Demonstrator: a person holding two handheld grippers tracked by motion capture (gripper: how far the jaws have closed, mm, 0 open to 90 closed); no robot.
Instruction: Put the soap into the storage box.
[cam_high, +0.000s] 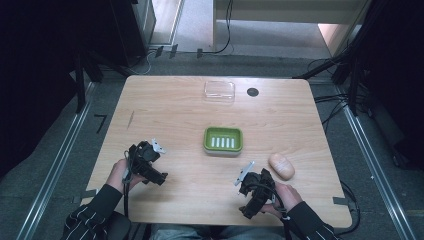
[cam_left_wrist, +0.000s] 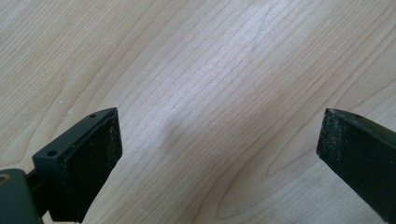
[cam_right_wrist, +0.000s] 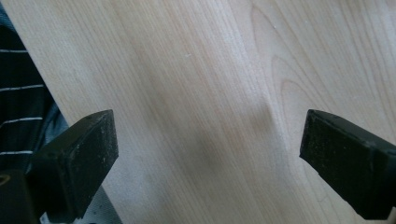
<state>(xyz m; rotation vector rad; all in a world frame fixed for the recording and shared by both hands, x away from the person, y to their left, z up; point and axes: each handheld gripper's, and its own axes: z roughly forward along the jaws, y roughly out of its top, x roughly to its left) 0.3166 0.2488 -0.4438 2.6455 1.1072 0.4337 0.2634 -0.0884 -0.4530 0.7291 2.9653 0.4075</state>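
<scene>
**Hand-held grippers spread wide, both empty over the counter**

Left hand-held gripper (cam_high: 159, 176) sits in the lower left of the high view, gripped by the person's left hand (cam_high: 119, 174); in its own view (cam_left_wrist: 219, 140) the two black jaws stand far apart with bare wood grain between them. The right hand-held gripper (cam_high: 247, 200) lies in the lower right of the high view, held by the right hand (cam_high: 286, 196), and its own view (cam_right_wrist: 208, 140) shows the jaws just as widely spread over bare wood, with a striped sleeve (cam_right_wrist: 18, 93) at the left edge.

On the wooden counter (cam_high: 165, 115), a green soap dish (cam_high: 223, 140) rests at the frame's centre. A pale oval bar of soap (cam_high: 281, 166) lies to its lower right, near the right hand-held gripper but apart from it. A clear plastic lid (cam_high: 219, 91) sits near the counter's upper edge, with a small dark round disc (cam_high: 252, 92) just to its right.
</scene>
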